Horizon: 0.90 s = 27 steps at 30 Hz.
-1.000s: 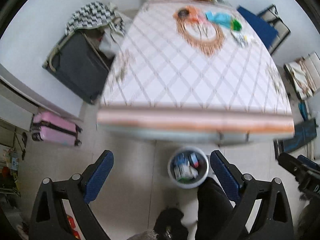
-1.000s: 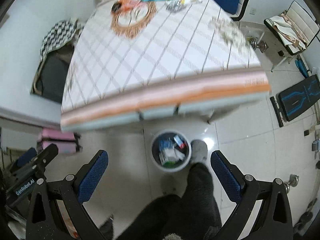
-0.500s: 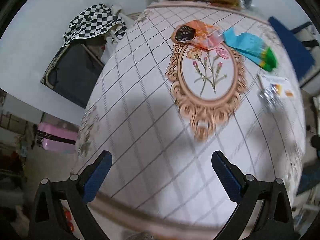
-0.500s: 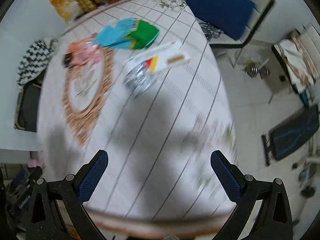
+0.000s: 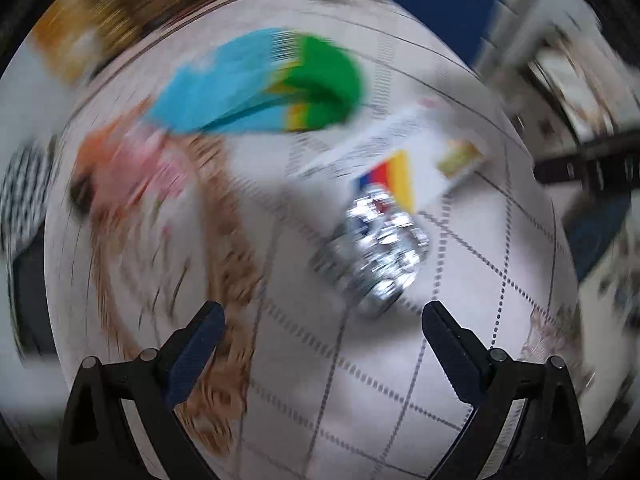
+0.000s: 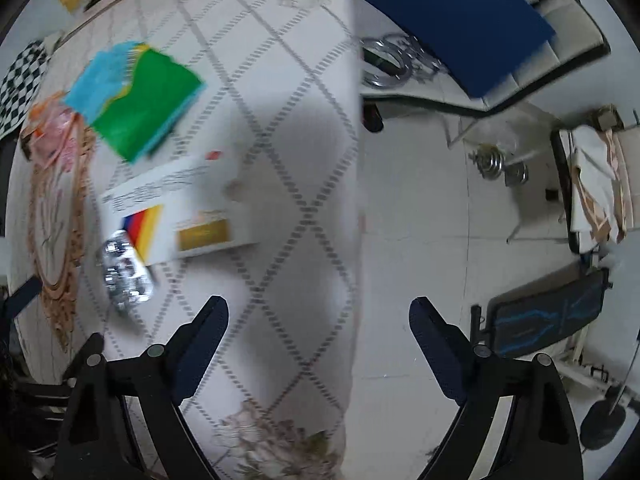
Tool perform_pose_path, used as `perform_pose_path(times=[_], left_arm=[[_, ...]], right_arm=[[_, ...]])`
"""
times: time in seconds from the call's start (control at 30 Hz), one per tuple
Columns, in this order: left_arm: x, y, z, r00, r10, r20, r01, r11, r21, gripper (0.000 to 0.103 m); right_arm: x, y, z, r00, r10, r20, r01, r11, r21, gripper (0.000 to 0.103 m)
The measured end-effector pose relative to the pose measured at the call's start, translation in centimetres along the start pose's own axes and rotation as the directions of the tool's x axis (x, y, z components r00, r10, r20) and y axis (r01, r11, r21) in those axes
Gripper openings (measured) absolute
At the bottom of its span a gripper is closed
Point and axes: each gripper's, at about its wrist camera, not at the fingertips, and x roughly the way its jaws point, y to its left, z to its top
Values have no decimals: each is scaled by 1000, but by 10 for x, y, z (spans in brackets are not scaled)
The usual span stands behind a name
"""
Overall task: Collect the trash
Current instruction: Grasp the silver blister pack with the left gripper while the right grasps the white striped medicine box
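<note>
Both tongs, having swung from the floor bin over the desk (image 6: 304, 128), are hovering empty, left tongs (image 5: 320, 344) gaping, right tongs (image 6: 318, 330) narrowing, and should be squaring over the foil blister pack (image 5: 376, 252) near the desk's right edge.

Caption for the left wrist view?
Open left claw above the tablecloth, nearing a foil blister pack beside a white box.

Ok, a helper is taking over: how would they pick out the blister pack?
On the checked tablecloth, find the white box with rainbow stripes. The blister pack lies against its striped corner, the only shiny silver thing there; the other wrappers are blue-green and orange-pink.
</note>
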Motion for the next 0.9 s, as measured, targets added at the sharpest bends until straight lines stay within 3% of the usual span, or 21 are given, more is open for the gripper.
perform_pose_path(times=[0.1, 0.17, 0.2, 0.33, 0.47, 0.5, 0.6, 0.63, 0.73, 0.77, 0.8, 0.87, 0.9], left_arm=[[9, -18, 9, 999, 34, 2, -34, 991, 126, 97], [13, -24, 13, 999, 37, -4, -36, 985, 167, 78], [15, -25, 14, 999, 29, -15, -26, 985, 171, 62], [16, -20, 15, 999, -32, -18, 34, 990, 138, 61], [9, 2, 3, 1000, -22, -18, 23, 1000, 12, 61], [5, 15, -4, 1000, 0, -27, -2, 997, -73, 61], [-5, 47, -29, 999, 22, -44, -33, 960, -278, 61], [-8, 60, -43, 997, 37, -62, -57, 930, -362, 61], [-9, 82, -69, 995, 52, -89, -91, 855, -511, 61], [-7, 86, -74, 994, 54, -100, -100, 837, -538, 61], [-5, 90, -81, 993, 44, -109, -99, 815, -571, 61], [-4, 94, -90, 992, 47, -117, -108, 797, -595, 61], [-4, 95, -92, 992, 51, -115, -111, 790, -603, 61]], right_arm=[[10, -22, 3, 1000, 8, -19, -7, 1000, 29, 93], [13, -31, 2, 1000, 14, -27, -13, 999, 41, 93], [14, -33, 0, 999, 16, -29, -15, 999, 45, 93], [11, -38, -2, 999, 24, -22, -23, 999, 43, 93], [-2, -25, 5, 999, 39, -6, -39, 999, -12, 93], [-4, -17, 9, 999, 43, -5, -43, 998, -38, 93], [-13, 24, 27, 1000, 9, 19, -5, 977, -214, 93], [-14, 39, 31, 999, -15, 31, 23, 960, -279, 93], [-9, 94, 44, 993, -99, 63, 117, 852, -511, 93], [-3, 114, 47, 987, -140, 83, 162, 794, -586, 93], [3, 134, 48, 976, -185, 115, 214, 710, -671, 93], [20, 168, 46, 949, -265, 173, 291, 519, -803, 93], [27, 176, 45, 941, -285, 181, 301, 466, -832, 93]])
